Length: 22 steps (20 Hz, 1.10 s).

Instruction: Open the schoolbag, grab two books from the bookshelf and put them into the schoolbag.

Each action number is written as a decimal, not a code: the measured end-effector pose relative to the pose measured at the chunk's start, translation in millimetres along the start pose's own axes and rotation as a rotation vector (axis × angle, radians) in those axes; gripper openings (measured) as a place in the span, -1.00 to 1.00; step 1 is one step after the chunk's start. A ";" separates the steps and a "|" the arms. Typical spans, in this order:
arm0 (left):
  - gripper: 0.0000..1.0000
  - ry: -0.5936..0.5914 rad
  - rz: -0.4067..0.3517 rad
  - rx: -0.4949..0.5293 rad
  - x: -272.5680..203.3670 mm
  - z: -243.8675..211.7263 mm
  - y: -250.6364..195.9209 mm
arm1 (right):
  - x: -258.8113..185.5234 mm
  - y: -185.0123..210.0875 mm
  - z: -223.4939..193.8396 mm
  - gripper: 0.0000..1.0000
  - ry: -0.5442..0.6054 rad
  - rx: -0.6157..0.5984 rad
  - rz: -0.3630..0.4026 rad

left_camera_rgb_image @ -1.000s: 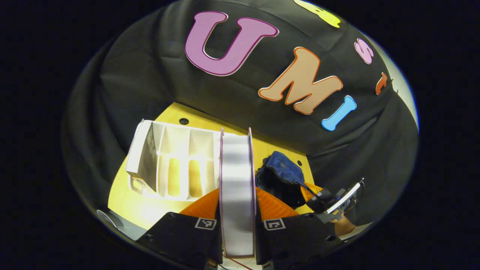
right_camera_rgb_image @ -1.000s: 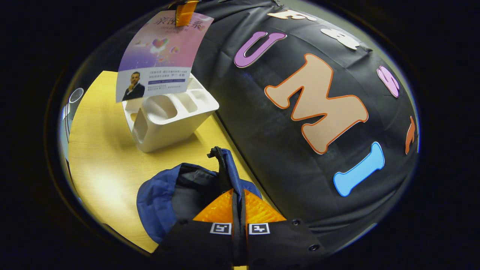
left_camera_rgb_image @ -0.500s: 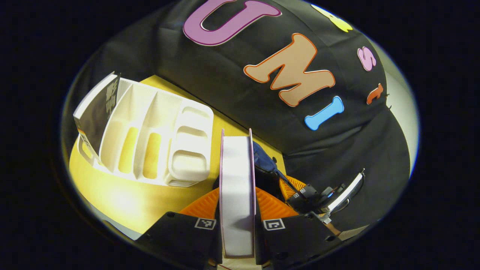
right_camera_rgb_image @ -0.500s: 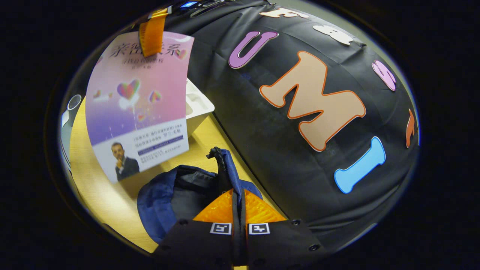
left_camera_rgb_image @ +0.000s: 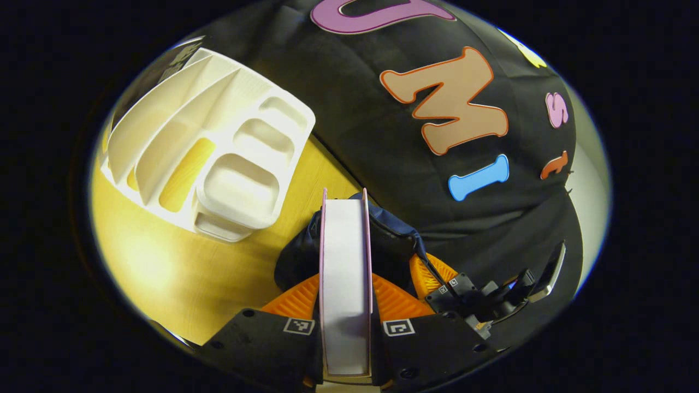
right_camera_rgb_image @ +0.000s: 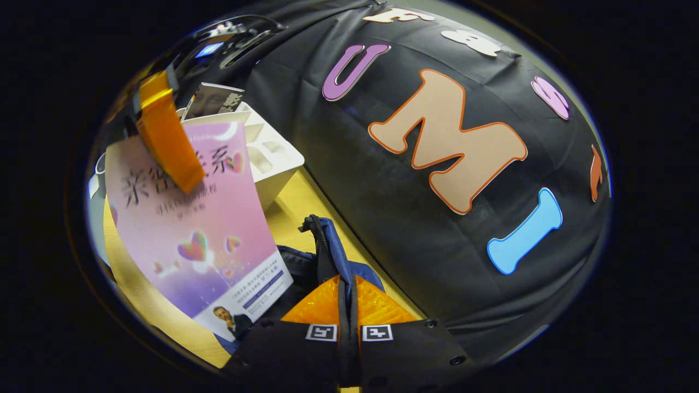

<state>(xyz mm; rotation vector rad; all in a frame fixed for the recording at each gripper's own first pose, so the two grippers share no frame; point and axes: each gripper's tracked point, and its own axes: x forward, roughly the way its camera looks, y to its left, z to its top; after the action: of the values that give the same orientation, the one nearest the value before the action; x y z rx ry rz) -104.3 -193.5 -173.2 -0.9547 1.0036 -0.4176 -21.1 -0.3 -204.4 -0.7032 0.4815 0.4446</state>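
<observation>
A pink book (left_camera_rgb_image: pixel 345 284) is clamped edge-up between the left gripper (left_camera_rgb_image: pixel 346 297) fingers at lower centre, aimed at the open schoolbag (left_camera_rgb_image: pixel 396 240) just beyond. The bag's rim (right_camera_rgb_image: pixel 327 251) is pinched by the right gripper (right_camera_rgb_image: pixel 347 297), fingers together (presumably to hold the mouth open). The bookshelf (left_camera_rgb_image: pixel 218 158) sits upper left.

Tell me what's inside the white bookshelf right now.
One dark-covered book stands in the rear slot of the bookshelf. The front cups look empty. The pink book covers the other slots.
</observation>
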 end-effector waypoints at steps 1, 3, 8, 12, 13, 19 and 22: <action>-0.37 -0.004 0.004 -0.017 7.9 -5.9 3.1 | -0.7 0.2 0.4 -0.94 0.000 0.005 0.002; -0.38 -0.026 0.011 -0.048 22.1 -13.7 11.8 | -1.3 -0.7 0.5 -0.94 0.001 0.014 0.005; -0.38 -0.063 -0.003 -0.080 54.0 -35.0 13.6 | -1.7 -0.5 -1.6 -0.95 -0.002 0.064 0.011; -0.38 -0.164 -0.019 -0.114 68.1 -31.8 15.5 | -4.4 -5.4 -3.4 -0.94 -0.009 0.102 0.002; -0.38 -0.191 -0.019 -0.119 70.7 -30.0 17.0 | -4.4 -6.5 -3.4 -0.95 -0.010 0.108 0.003; -0.38 -0.309 0.011 -0.140 61.4 -18.4 31.0 | -4.1 -9.3 -2.7 -0.94 -0.002 0.151 0.020; -0.39 -0.416 -0.021 -0.208 46.3 8.1 35.3 | -3.8 -7.2 -3.3 -0.94 -0.001 0.149 0.022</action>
<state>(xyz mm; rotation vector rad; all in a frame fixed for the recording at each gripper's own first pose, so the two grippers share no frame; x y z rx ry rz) -78.0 -202.2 -225.1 -1.1820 0.6649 -0.1224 -21.1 -8.3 -200.9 -0.5546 0.5167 0.4255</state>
